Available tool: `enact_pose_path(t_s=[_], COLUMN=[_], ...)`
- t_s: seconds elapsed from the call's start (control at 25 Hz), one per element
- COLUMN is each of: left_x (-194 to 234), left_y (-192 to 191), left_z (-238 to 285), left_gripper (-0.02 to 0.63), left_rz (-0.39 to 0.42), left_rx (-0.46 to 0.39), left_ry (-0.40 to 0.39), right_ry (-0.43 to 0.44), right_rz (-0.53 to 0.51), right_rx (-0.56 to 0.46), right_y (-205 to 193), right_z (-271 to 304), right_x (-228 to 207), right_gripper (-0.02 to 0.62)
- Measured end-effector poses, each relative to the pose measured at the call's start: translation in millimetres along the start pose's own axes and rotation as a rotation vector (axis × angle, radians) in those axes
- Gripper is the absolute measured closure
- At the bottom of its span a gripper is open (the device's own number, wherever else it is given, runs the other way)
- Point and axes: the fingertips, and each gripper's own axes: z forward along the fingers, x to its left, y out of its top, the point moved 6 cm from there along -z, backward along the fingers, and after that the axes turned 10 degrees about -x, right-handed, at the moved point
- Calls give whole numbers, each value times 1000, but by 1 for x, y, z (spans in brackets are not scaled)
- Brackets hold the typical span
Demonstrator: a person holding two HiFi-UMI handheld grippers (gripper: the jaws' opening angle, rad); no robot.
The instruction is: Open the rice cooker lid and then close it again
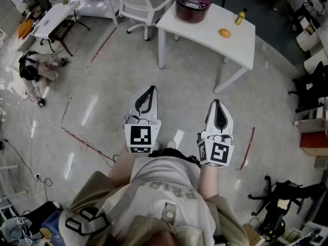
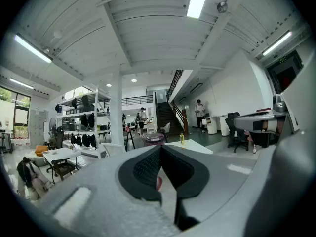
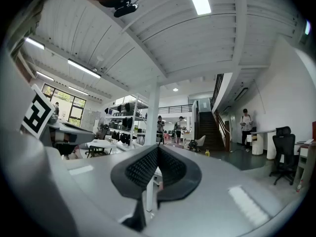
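1. Looking down in the head view, both grippers are held out level over the pale grey floor (image 1: 102, 86), just ahead of the person's torso. The left gripper (image 1: 149, 90) has its jaws pressed together with nothing between them, and so does the right gripper (image 1: 217, 103). Far ahead of them, the round dark-maroon rice cooker (image 1: 193, 3) sits with its lid down at the far left end of the white rectangular table (image 1: 241, 42), well apart from both grippers. A small yellow bottle (image 1: 239, 17) and a round orange fruit (image 1: 224, 33) stand on the same table, to the right of the cooker. A white plastic chair (image 1: 138, 6) stands just beside the table's left edge.
2. In the left gripper view, the black ribbed jaws meet at the tip and pinch nothing. Beyond the tip, the cooker shows small on the table, with the bottle to its right.
3. In the right gripper view, the jaws are likewise closed on each other and empty. A white square pillar (image 3: 152, 112) rises behind them, and the bottle is a small speck to the right.
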Motion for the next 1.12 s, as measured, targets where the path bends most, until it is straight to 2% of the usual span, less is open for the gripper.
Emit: enact_pose_path(t_s=[0.44, 0.76, 0.92, 1.12], left_x=[-5, -18, -24, -26], left_y=[-6, -13, -13, -10], left_z=[3, 11, 20, 29], left_gripper=[598, 598, 598, 597], left_rz=[8, 21, 25, -2], left_rx=[28, 68, 76, 66], left_ry=[-4, 2, 7, 52], right_ry=[9, 20, 15, 8], right_rz=[6, 46, 85, 203], right_rx=[5, 30, 48, 21], right_y=[-4, -17, -24, -30], right_z=[0, 1, 8, 14], right_x=[-3, -16, -31, -58], right_gripper=[595, 595, 595, 592])
